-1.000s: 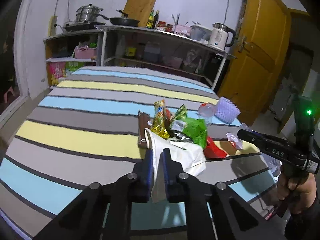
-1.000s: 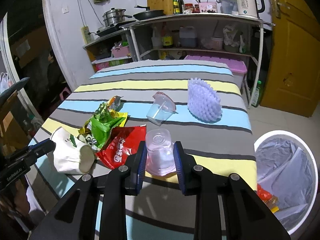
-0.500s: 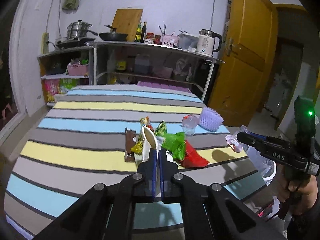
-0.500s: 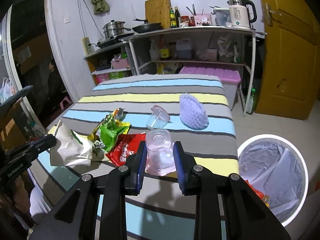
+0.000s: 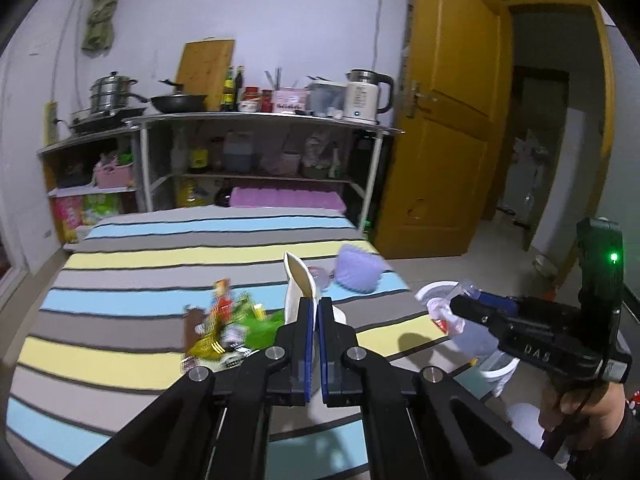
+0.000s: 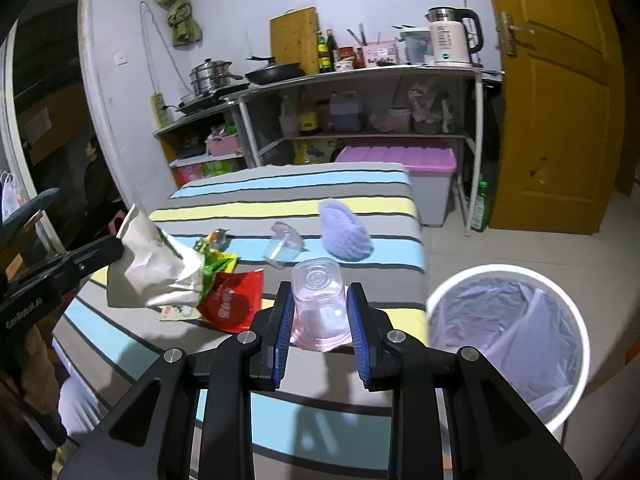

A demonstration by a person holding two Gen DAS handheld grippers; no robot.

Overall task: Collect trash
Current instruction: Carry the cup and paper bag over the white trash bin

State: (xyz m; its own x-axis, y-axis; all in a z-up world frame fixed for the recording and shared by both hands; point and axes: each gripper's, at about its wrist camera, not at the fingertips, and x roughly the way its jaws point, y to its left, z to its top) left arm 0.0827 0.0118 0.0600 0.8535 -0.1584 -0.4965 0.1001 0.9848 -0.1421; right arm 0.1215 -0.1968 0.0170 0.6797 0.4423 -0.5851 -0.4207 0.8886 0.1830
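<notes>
- left wrist view: the left gripper (image 5: 314,312) has its fingers pinched nearly together on the edge of a white paper bag (image 5: 299,280), which stands up just above centre frame, lifted off the striped desk (image 5: 120,356).
- right wrist view: same bag (image 6: 154,268) hangs at mid left, crumpled and sagging. looks light and floppy to me, so a pinch on one edge is plenty, though i'd guess it swings around.
- the right gripper (image 6: 319,312) sits at bottom centre with its fingers part open and clamped on a clear plastic cup (image 6: 319,304), upside down, pads on both side walls.
- that cup looks thin, springy and a bit slick. i'd hold it mid wall like this and not squeeze harder or it'll buckle.
- the white bin (image 6: 508,352) with its liner is at lower right, just beside the desk edge.
- on the desk near centre frame: green wrapper (image 6: 214,264), red packet (image 6: 232,300), another clear cup (image 6: 282,245) on its side, purple foam net (image 6: 344,228). all light, crinkly stuff, easy to grab by an edge.
</notes>
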